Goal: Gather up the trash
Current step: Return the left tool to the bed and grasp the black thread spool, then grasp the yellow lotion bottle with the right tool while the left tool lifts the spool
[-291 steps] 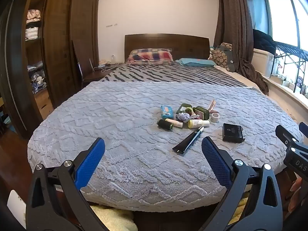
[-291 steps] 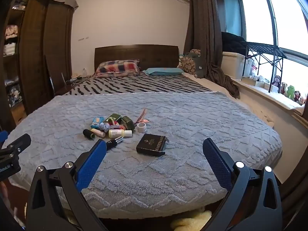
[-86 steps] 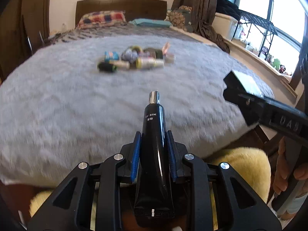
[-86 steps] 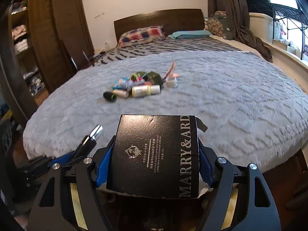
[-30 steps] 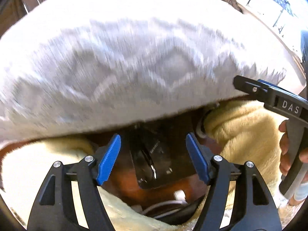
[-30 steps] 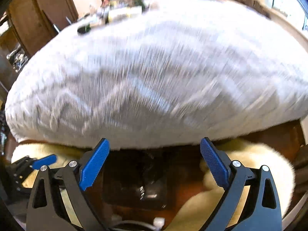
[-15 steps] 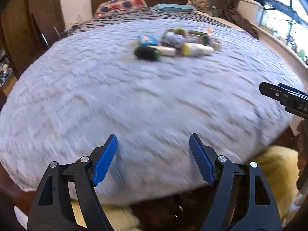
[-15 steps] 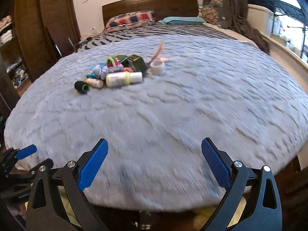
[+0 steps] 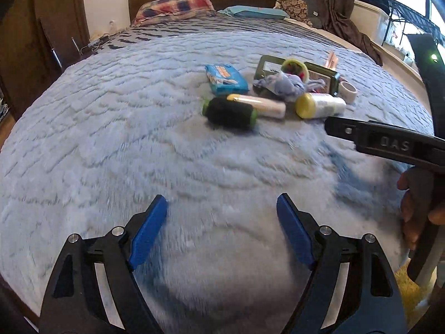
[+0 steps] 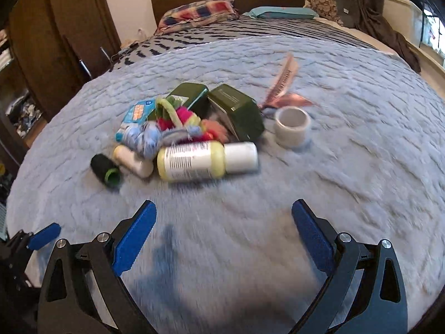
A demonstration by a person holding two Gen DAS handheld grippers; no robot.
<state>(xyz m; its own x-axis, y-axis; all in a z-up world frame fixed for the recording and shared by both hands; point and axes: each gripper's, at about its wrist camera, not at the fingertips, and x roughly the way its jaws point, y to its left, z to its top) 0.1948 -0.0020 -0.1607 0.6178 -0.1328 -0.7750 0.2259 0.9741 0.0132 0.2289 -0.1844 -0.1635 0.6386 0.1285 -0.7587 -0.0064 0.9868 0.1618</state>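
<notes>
We see two green boxes (image 10: 236,105), one yellow bottle (image 10: 194,161) and one tape roll (image 10: 292,125) on the blanket (image 10: 347,167). Both the left gripper (image 9: 221,211) and the right gripper (image 10: 224,217) stand wide and empty; the left's jaws have just been opening. Only the left view shows a hand (image 9: 417,208).

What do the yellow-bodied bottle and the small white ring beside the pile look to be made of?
The yellow-bodied bottle looks like smooth plastic with a printed paper or film label and a white cap; it shows a soft sheen. The small white ring looks like a roll of tape, matte, with a hollow core; blur leaves that open.
</notes>
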